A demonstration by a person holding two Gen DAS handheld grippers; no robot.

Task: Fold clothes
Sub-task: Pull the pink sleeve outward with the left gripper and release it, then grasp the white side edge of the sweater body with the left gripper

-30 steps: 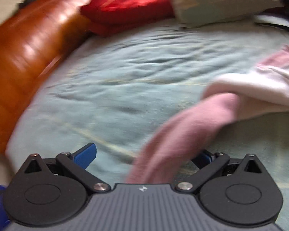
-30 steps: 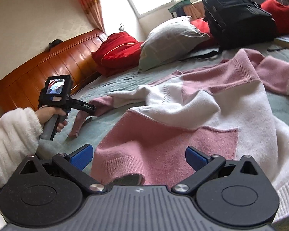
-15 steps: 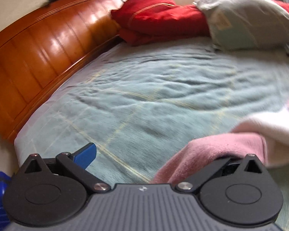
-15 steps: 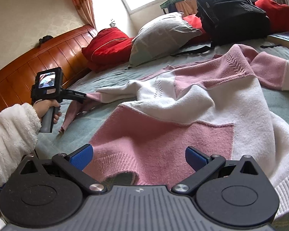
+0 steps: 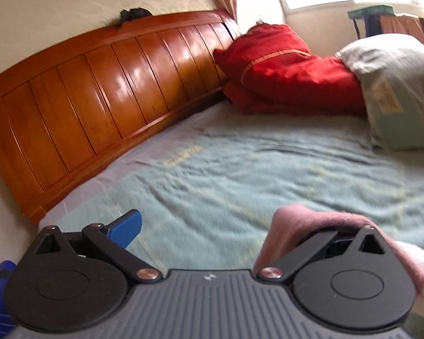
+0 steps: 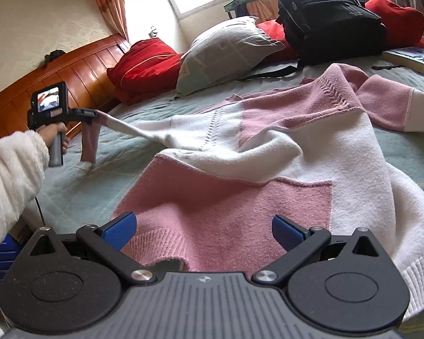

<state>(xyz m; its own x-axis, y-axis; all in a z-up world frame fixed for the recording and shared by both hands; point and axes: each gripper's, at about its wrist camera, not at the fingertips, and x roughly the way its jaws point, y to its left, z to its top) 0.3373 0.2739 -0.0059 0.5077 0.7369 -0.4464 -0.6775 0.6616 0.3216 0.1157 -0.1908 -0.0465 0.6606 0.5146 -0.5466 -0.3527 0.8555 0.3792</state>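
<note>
A pink and white sweater (image 6: 268, 152) lies rumpled on the green bedspread (image 6: 104, 175). My right gripper (image 6: 203, 226) stands open just above the sweater's pink hem, both blue pads showing with nothing between them. My left gripper (image 5: 214, 226) is open; its left blue pad (image 5: 127, 226) is bare. The pink sleeve (image 5: 311, 217) lies draped over its right finger and hides it. In the right wrist view the left gripper (image 6: 84, 113), held by a hand in a fluffy white sleeve, holds that sleeve (image 6: 121, 124) taut above the bed, with the cuff (image 6: 89, 144) hanging down.
A wooden headboard (image 5: 99, 99) runs along the left. Red cushions (image 5: 282, 76) and a grey pillow (image 6: 226, 50) lie at the head of the bed. A black backpack (image 6: 325, 19) and a book (image 6: 412, 56) sit at the far right.
The left gripper has risen and swung toward the headboard, carrying the pink sleeve up off the bed and pulling it taut. The right gripper has barely moved.
</note>
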